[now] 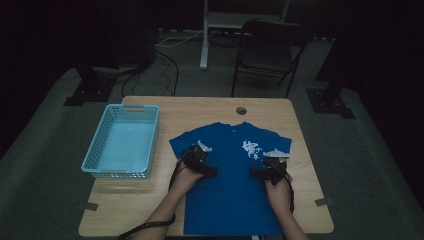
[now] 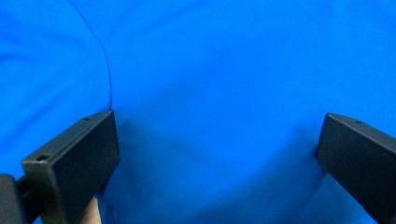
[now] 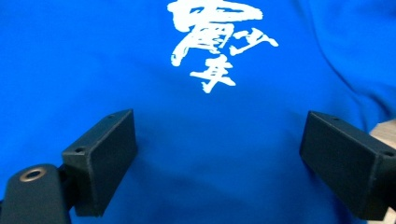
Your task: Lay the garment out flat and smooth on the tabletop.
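A blue T-shirt [image 1: 231, 185] lies flat on the wooden table [image 1: 280, 112], front up, collar toward the far edge, white lettering [image 3: 217, 39] on the chest. The left gripper [image 1: 210, 170] sits over the shirt beside its left sleeve, jaws wide apart, nothing between them but the flat cloth below. The right gripper [image 1: 257, 173] sits over the shirt just below the lettering, jaws likewise spread, gripping nothing. A light blue basket [image 1: 150, 140] stands on the table to the left of the shirt.
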